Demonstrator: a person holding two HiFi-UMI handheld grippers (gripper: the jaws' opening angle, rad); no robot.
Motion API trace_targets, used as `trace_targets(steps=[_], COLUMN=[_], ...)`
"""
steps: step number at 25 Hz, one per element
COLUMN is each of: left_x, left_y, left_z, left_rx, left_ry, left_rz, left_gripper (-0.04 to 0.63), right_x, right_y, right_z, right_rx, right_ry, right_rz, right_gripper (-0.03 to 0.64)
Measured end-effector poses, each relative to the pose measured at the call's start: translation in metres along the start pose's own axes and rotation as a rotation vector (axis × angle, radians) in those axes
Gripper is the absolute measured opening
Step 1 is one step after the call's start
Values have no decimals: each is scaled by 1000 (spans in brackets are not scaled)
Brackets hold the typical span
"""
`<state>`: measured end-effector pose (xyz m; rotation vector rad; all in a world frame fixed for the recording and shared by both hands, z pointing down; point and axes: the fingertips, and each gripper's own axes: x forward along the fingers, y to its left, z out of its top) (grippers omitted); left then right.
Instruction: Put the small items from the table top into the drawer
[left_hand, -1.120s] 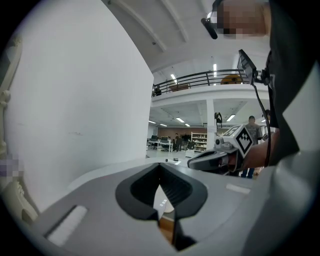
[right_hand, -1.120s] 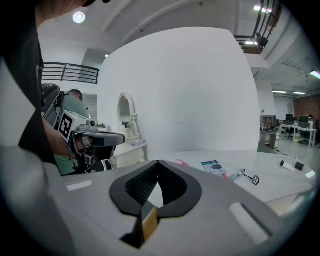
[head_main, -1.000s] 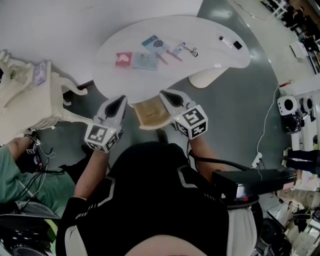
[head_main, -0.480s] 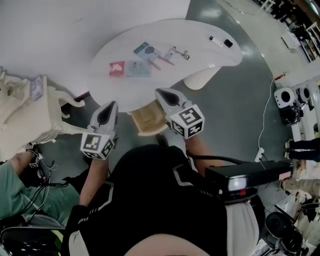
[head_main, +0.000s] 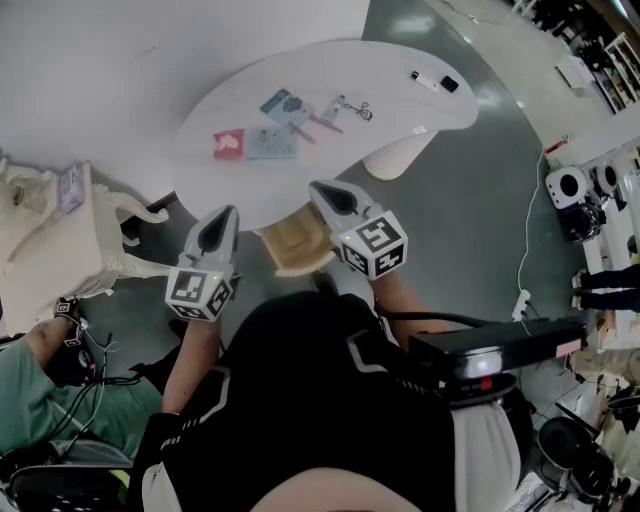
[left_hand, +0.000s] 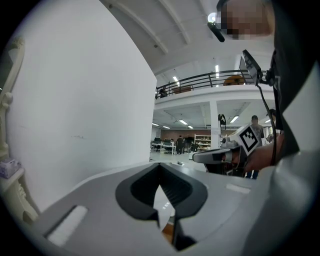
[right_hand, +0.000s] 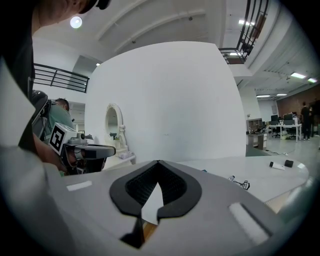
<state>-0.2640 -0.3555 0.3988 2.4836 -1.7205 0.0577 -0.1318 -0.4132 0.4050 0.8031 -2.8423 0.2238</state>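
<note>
Flanking open drawer (head_main: 296, 240): left gripper (head_main: 222, 216), right gripper (head_main: 323, 190), both pinched together, empty; red card (head_main: 228, 143) ahead on table (head_main: 420, 100), nearer left

Small flat packets (head_main: 271, 143) lie on the white table (head_main: 400, 90); the wooden drawer (head_main: 297, 240) stands open.

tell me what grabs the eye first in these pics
A white curved table carries small items strewn over its far side, with a red card the brightest among them. Under its near edge a drawer stands open. Just before it hover the left tongs and right tongs, each closed on nothing.
</note>
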Motion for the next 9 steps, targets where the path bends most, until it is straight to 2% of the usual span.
trace_targets(steps=[9], left_x=[6], left_y=[1], left_z=[-5], left_rx=[-28], left_ry=[18], left_rz=[-11], left_gripper=[0], right_x=[2], right_y=[-2], right_z=[-2], right_rx=[-15], right_ry=[8], right_rz=[1], right_gripper=[0])
